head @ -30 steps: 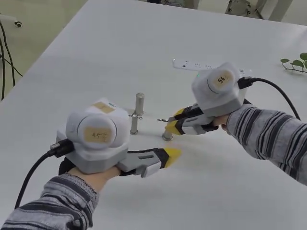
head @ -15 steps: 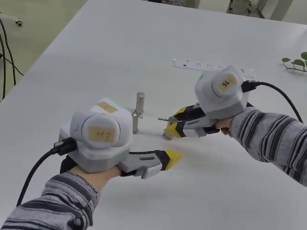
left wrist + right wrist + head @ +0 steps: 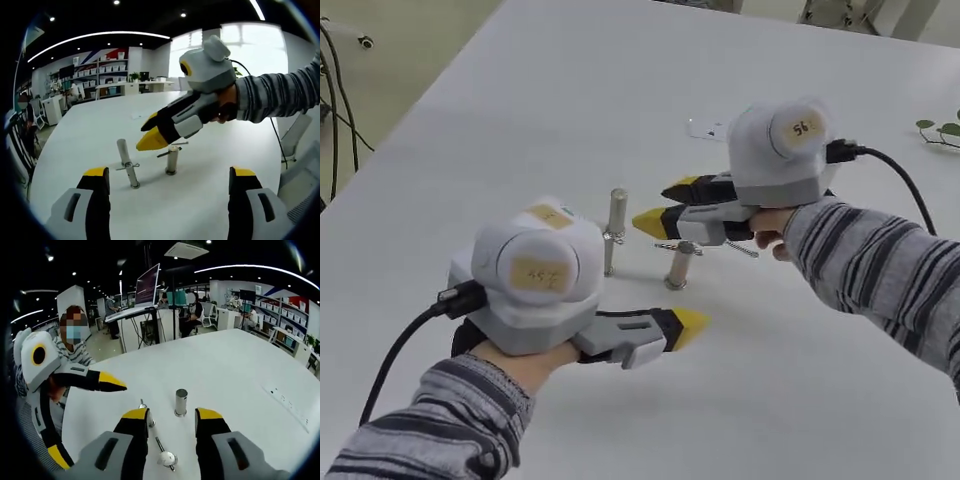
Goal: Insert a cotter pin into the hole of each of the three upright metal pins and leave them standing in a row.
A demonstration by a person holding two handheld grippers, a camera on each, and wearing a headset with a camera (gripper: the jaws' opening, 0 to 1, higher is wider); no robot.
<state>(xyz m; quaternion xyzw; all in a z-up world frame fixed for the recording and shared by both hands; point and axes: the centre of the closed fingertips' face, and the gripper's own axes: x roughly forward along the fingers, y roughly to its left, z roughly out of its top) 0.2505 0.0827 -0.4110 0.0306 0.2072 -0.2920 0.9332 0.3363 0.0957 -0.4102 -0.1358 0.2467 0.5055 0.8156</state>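
Metal pins, two of them, stood upright on the white surface (image 3: pixel 520 100) in the head view. There was a taller pin (image 3: pixel 616 212) and, near it at about 4 o'clock, a shorter pin (image 3: pixel 677 272). The two did not touch. A thin first cotter pin (image 3: pixel 609 238) crossed the taller pin about halfway up. A second cotter pin (image 3: pixel 688 247) lay crosswise near the top of the shorter pin, and its long end pointed toward 3 o'clock.

The right claw (image 3: pixel 658 206) hung above the shorter pin, at its 12 o'clock in the picture, and pointed toward 9 o'clock. Its two yellow-tipped jaws were moderately apart and had nothing between them. In the left gripper view its lower jaw was just beside the top of the shorter pin. I could not tell if it touched the second cotter pin. In the right gripper view one upright pin stood ahead, at 12 o'clock between the jaws, but I could not tell which pin it was.

The left claw (image 3: pixel 168 172) was wide open and empty. In the head view it lay at 6 o'clock from the shorter pin, low over the surface. In its own view both pins stood ahead between the jaws, apart from them.

A white power strip (image 3: pixel 705 128) lay on the surface at 12 o'clock, partly behind the right gripper.
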